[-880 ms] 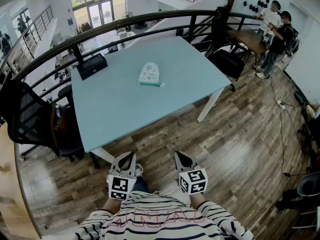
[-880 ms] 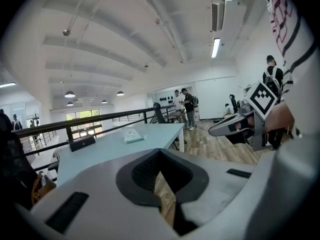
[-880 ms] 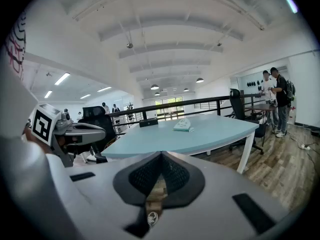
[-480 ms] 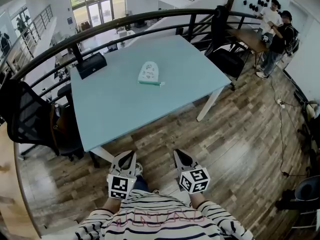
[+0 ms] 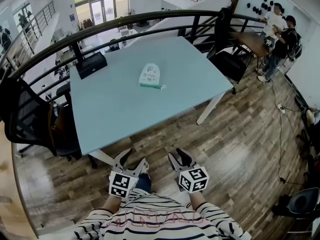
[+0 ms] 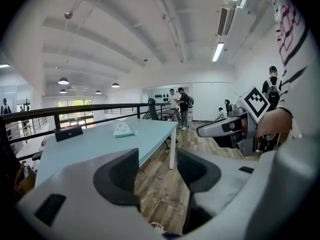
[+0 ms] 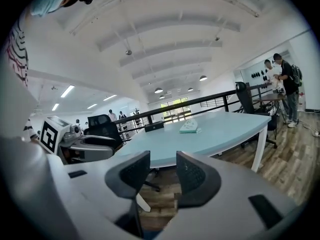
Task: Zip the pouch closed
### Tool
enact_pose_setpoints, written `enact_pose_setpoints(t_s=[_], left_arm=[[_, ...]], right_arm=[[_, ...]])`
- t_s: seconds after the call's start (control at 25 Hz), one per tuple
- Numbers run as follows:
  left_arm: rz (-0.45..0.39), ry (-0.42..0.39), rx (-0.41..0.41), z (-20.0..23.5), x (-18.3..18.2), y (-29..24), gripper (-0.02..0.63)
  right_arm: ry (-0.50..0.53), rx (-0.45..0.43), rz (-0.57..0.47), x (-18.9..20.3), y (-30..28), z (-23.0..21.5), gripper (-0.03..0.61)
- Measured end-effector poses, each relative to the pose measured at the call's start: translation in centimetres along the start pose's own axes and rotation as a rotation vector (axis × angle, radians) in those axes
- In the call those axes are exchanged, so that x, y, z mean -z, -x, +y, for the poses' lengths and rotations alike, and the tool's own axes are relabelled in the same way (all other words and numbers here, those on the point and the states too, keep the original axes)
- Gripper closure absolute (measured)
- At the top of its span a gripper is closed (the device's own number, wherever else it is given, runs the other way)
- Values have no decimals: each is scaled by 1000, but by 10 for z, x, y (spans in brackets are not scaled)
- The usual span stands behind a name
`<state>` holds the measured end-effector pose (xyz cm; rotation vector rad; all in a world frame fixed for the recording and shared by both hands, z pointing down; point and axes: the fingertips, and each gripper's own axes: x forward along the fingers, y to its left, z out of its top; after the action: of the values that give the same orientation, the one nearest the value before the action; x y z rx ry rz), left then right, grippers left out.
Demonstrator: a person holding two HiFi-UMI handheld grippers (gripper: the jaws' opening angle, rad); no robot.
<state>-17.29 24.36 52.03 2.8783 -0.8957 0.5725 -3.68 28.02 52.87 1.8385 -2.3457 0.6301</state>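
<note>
Both claws have spread since the earlier frames, where each one's jaws met in a point; the left claw (image 5: 134, 160) and the right claw (image 5: 179, 157) now stand wide, and each gripper view shows only floor and desk between the dark pads, with nothing held. They hover side by side over the wooden floor (image 5: 240, 139), just short of the near edge of the pale blue desk (image 5: 110, 109), pointing toward it and slightly downward, in front of the person's striped top (image 5: 160, 221). The pouch (image 5: 149, 74) lies flat by itself, a little past the middle of the desk toward the far edge, white with a teal strip along its near side, well apart from both claws; whether its zip is open cannot be told. A black box (image 5: 92, 65) sits at the desk's far left corner. Beyond the far edge curves a dark railing (image 5: 150, 21), an office chair (image 5: 25, 114) stands off the left edge, and two people (image 5: 280, 34) stand well beyond the far right corner.
</note>
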Motion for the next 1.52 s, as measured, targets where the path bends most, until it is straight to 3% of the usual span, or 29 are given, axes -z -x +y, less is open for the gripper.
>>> enact_pose_setpoints(t_s=[1.04,1.32,1.52], left_arm=[[34,45,118,169,-63,-194,399],[69,79,106,181,-56,-224,399],[74,111,27,198,-56,-252,399]], right_arm=[[-7,115,37,-102,-195,-110,422],[44,75,78,-111,-239,-138,422],[117,-2,130,-120,-276,-165,422]])
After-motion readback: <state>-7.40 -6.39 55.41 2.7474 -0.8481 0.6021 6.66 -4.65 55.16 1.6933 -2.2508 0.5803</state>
